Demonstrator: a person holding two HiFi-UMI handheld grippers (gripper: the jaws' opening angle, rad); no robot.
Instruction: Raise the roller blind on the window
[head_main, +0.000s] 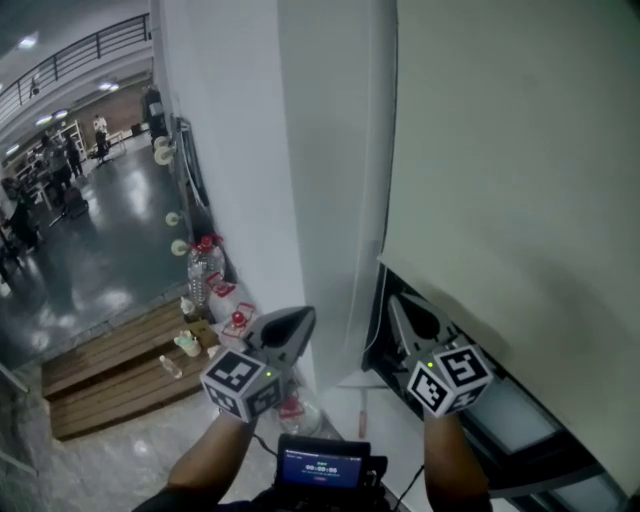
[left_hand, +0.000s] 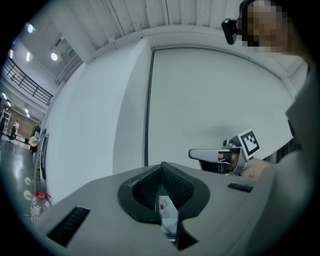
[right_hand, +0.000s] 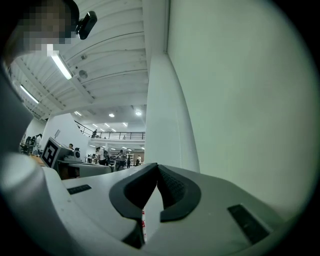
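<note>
The roller blind (head_main: 520, 150) is a wide pale sheet filling the right of the head view. Its bottom edge (head_main: 470, 335) slants down to the right over the dark window frame (head_main: 530, 430). My right gripper (head_main: 403, 308) points at the blind's lower left corner, jaws shut and nothing between them. My left gripper (head_main: 298, 322) is shut and empty in front of the white pillar (head_main: 300, 150). The left gripper view shows the left gripper (left_hand: 161, 167), the blind (left_hand: 215, 95), its dark left edge (left_hand: 148, 105) and the right gripper (left_hand: 192, 154). The right gripper view shows the right gripper (right_hand: 157, 167) beside the blind (right_hand: 240, 100).
A wooden platform (head_main: 110, 370) lies low on the left, with water bottles (head_main: 198, 270) and small items by the pillar's foot. A device with a lit screen (head_main: 322, 467) sits at my chest. A hall floor (head_main: 90, 240) with distant people stretches off to the left.
</note>
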